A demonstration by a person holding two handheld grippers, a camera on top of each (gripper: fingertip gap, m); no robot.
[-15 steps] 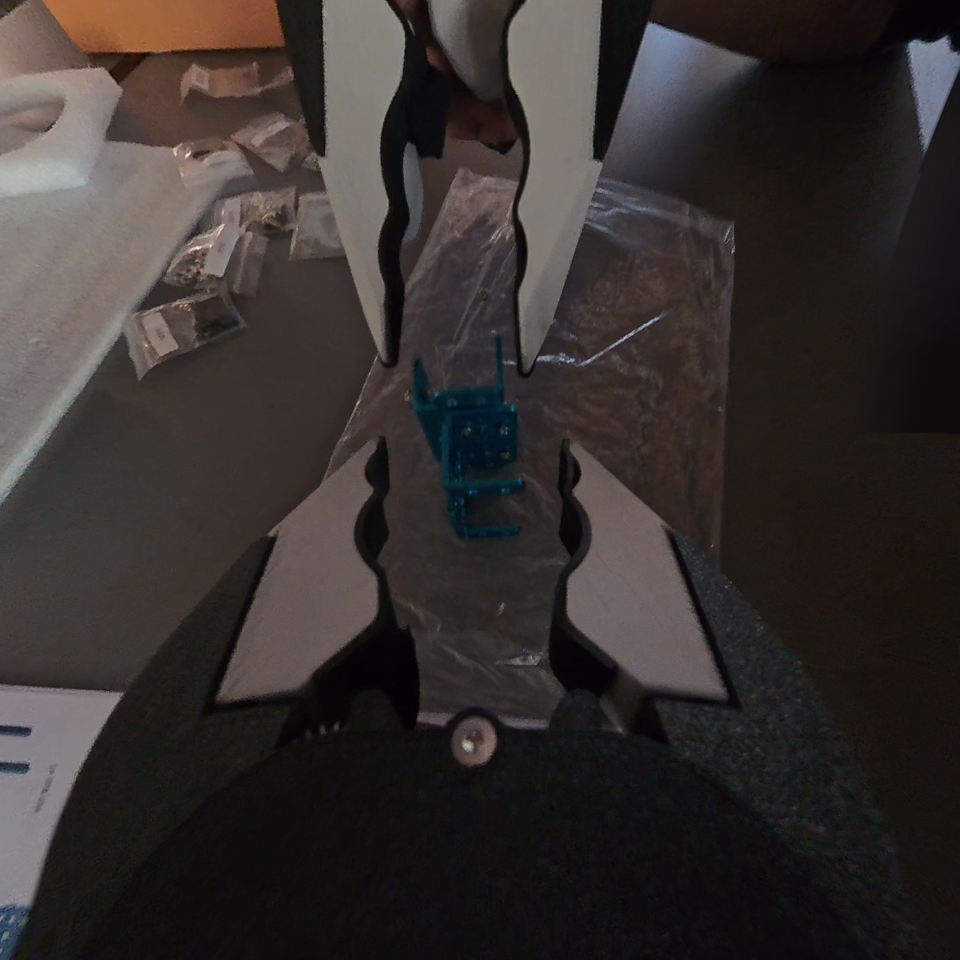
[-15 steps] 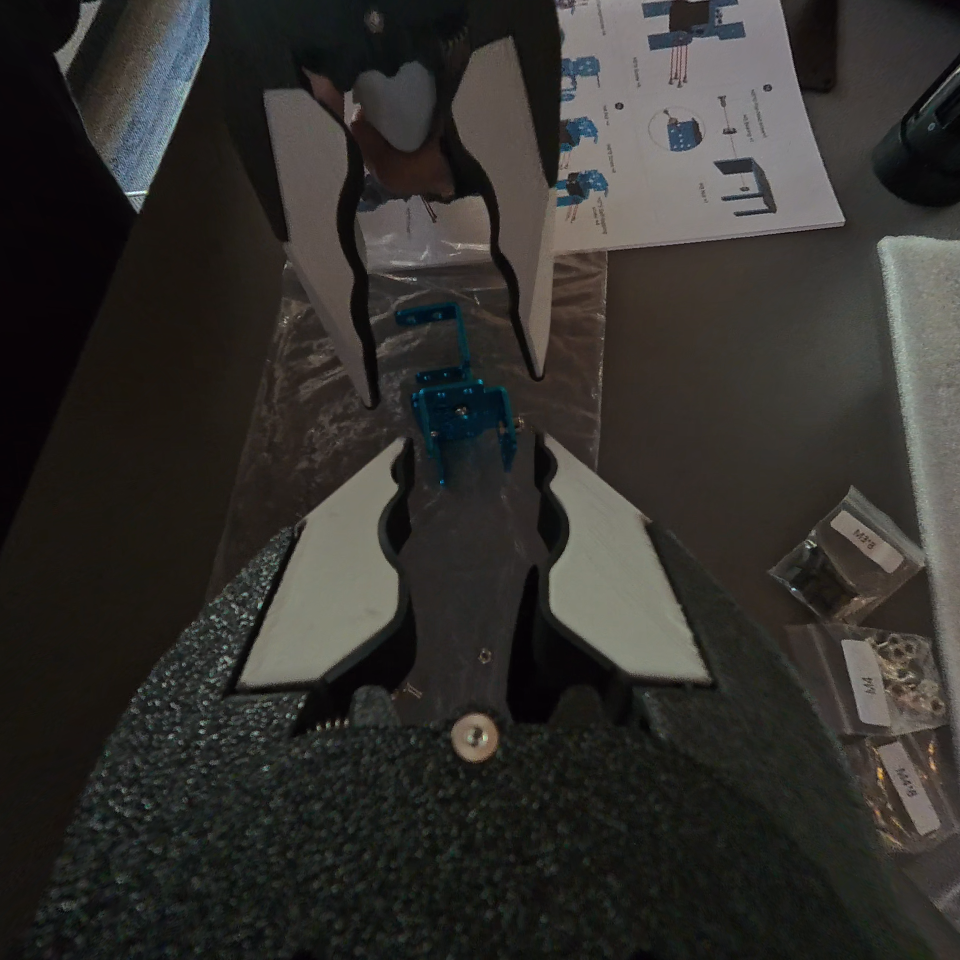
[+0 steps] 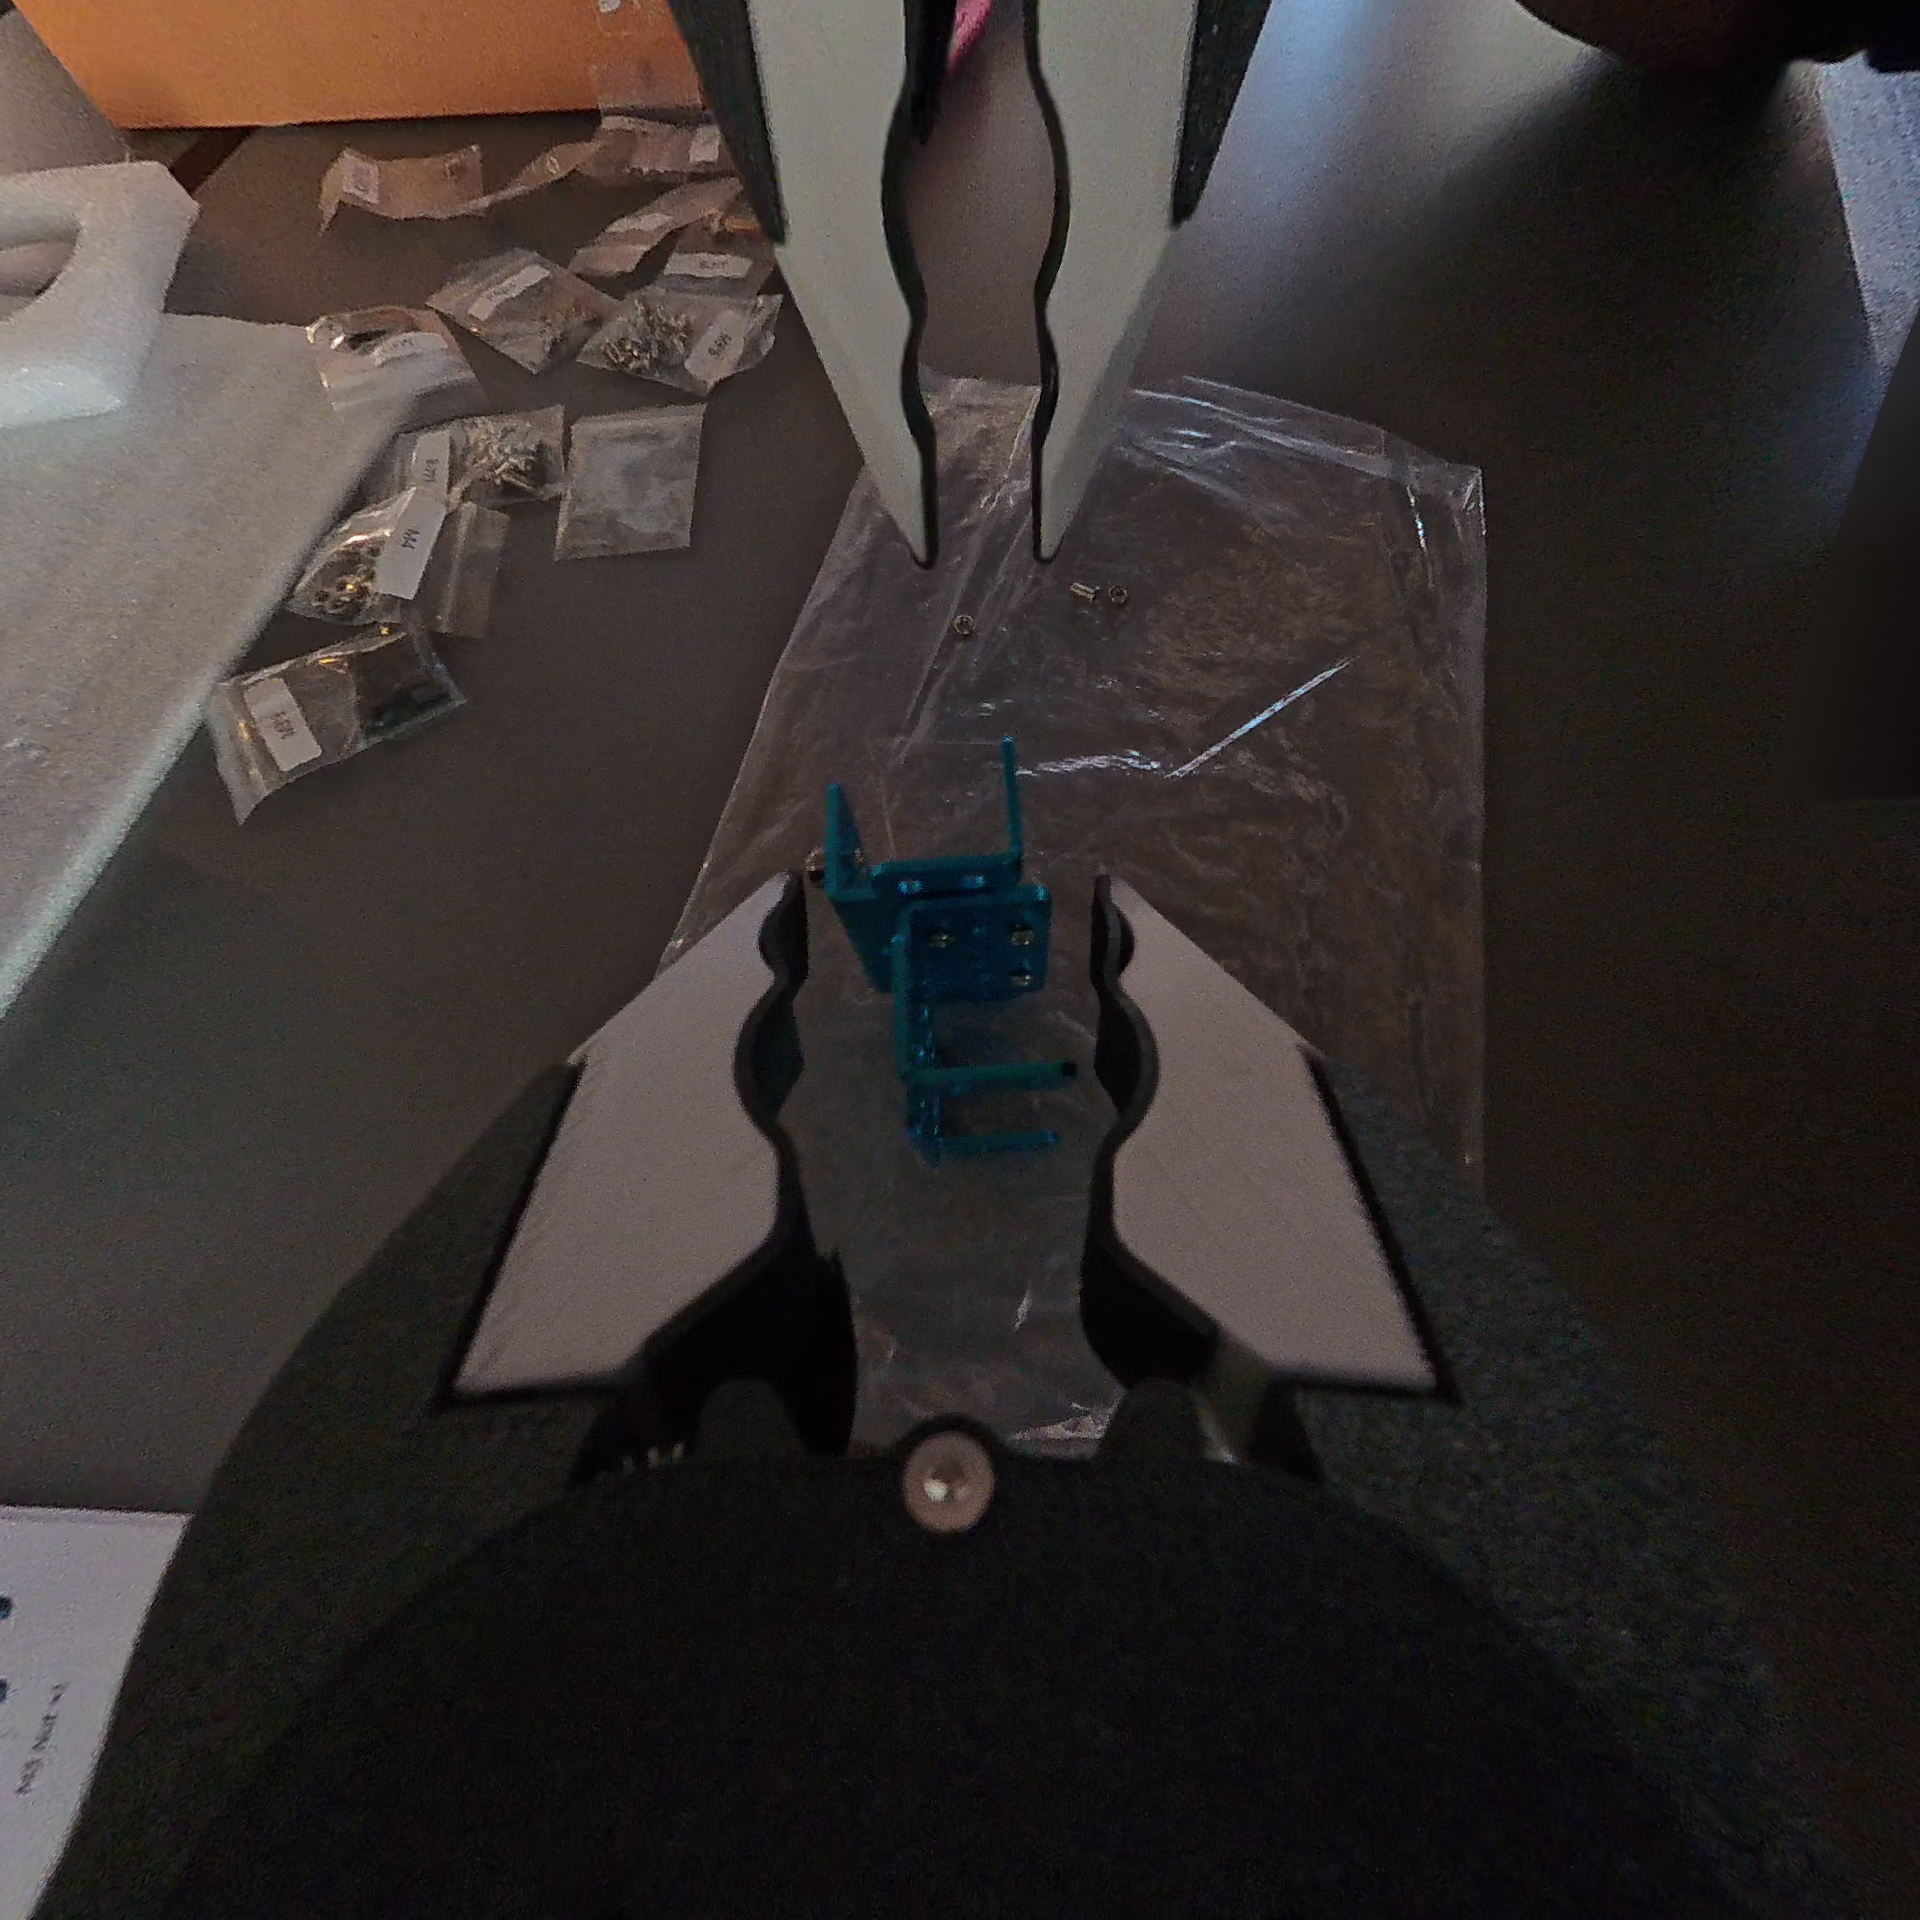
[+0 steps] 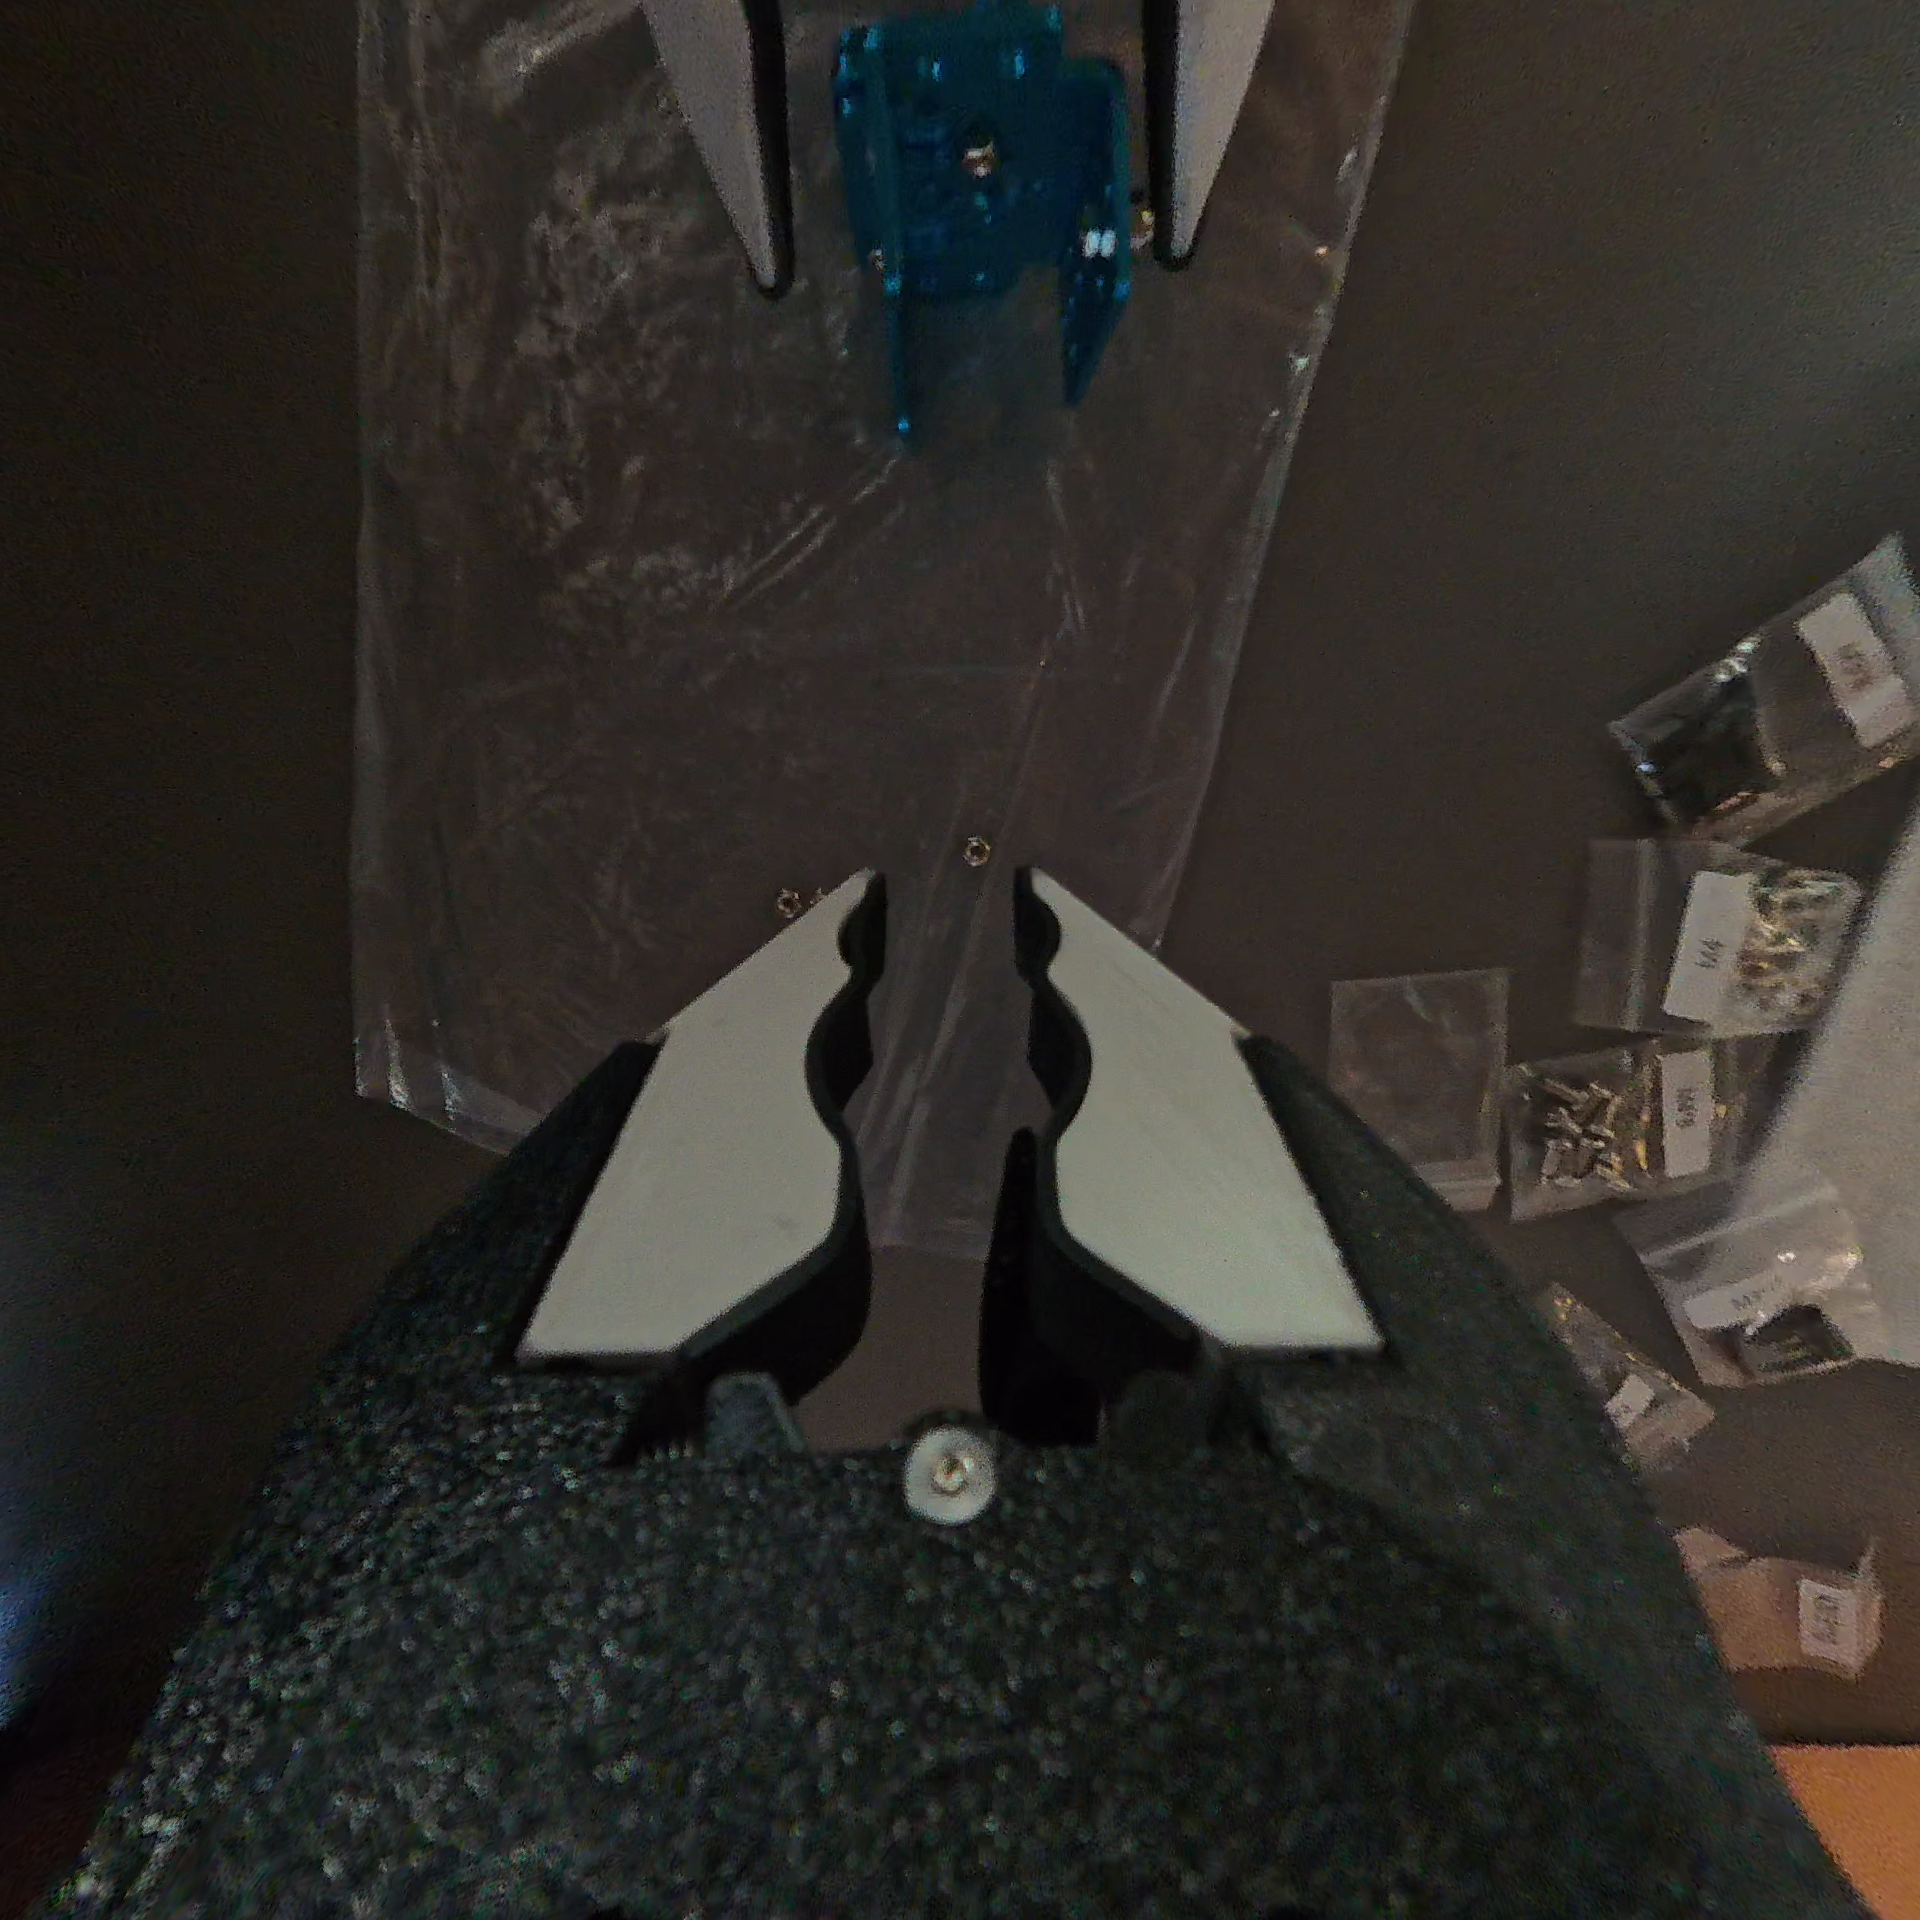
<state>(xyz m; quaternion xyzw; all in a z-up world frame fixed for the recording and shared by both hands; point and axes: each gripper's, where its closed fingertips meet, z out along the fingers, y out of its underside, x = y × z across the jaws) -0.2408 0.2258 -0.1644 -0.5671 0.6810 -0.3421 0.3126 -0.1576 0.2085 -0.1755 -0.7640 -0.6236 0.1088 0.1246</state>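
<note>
A blue metal bracket assembly [image 3: 966, 987] lies on a clear plastic sheet [image 3: 1247, 727] on the dark table. My left gripper [image 3: 951, 883] is open, with its fingers on either side of the bracket and a small gap on each side. My right gripper [image 3: 984, 551] hangs farther back over the sheet, with its jaws narrow but apart and nothing between them. In the right wrist view, the right gripper [image 4: 948, 878] is just short of a small nut [image 4: 975, 852]. The bracket [image 4: 977, 208] sits at the top of that view between the left gripper's fingers [image 4: 764, 249]. Loose screws [image 3: 1086, 592] lie near the right fingertips.
Several small labelled bags of hardware [image 3: 343, 707] lie to the left of the sheet, and they also show in the right wrist view [image 4: 1714, 945]. White foam [image 3: 125, 499] and an orange box [image 3: 364, 52] are at the far left. A printed sheet [image 3: 62, 1683] lies at the near left. Left tips to right tips: about 9 centimetres.
My right gripper has pulled back from the bracket along the sheet and its jaws have narrowed. My left gripper has moved slightly forward around the bracket.
</note>
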